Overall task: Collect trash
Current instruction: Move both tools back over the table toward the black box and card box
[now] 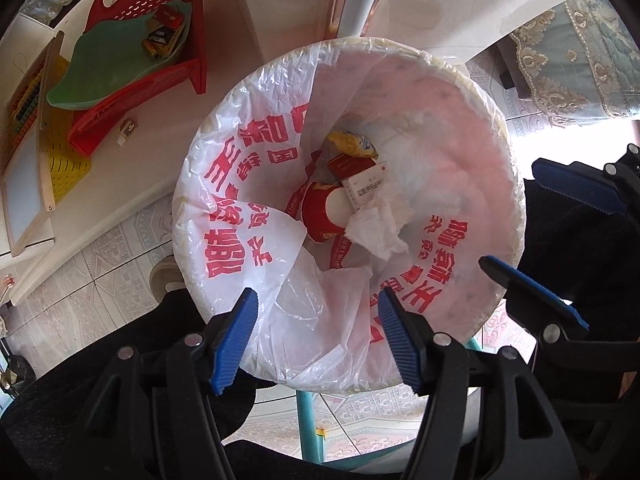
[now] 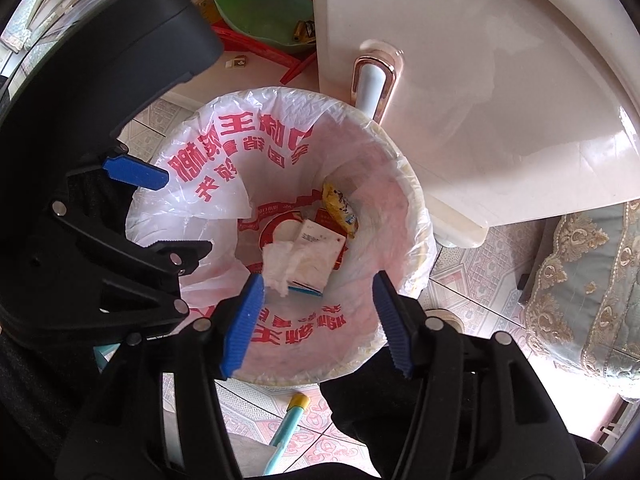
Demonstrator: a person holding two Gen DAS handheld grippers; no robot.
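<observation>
- Trash is lying at the bottom of the lined bin (image 1: 494, 92) in the left wrist view: a crumpled tissue (image 1: 380, 230), a white carton (image 1: 366, 184), a red wrapper (image 1: 320, 212) and a yellow packet (image 1: 352, 142).
- The left gripper (image 1: 318, 340) is hanging straight above the bin with its jaws parted and nothing between them; the right gripper (image 1: 534, 236) is showing at the right edge, also empty.
- In the right wrist view, the right gripper (image 2: 318, 324) is standing partly open and empty over the same trash, tissue (image 2: 280, 264) on top.
- The loose liner (image 2: 208, 204) is folding inward at one side; a gripper lowered there could be snagging the plastic and dragging the liner off the rim.
- The two grippers are crowding one opening, so a collision is looking possible.
</observation>
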